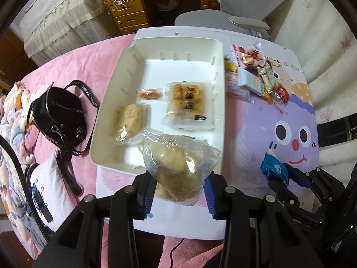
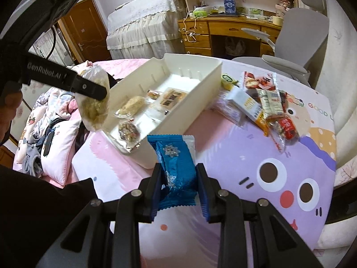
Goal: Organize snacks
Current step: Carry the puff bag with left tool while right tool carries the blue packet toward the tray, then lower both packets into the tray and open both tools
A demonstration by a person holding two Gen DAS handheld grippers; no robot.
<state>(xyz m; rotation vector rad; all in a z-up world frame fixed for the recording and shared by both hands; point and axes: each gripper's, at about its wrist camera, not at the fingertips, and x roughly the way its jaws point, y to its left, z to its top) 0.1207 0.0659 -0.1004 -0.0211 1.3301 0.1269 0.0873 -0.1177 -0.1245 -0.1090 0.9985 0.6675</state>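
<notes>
A white plastic bin stands on the cartoon-print table and holds several wrapped snacks, among them an orange-label packet and a pale oat bar. My left gripper is shut on a clear-wrapped yellowish pastry, held above the bin's near edge; it also shows in the right wrist view. My right gripper is shut on a blue snowflake packet, held above the table in front of the bin; the packet also shows in the left wrist view.
A loose pile of mixed snack packets lies on the table right of the bin. A black bag and pillows lie on the pink bed at left. A grey chair and wooden desk stand behind.
</notes>
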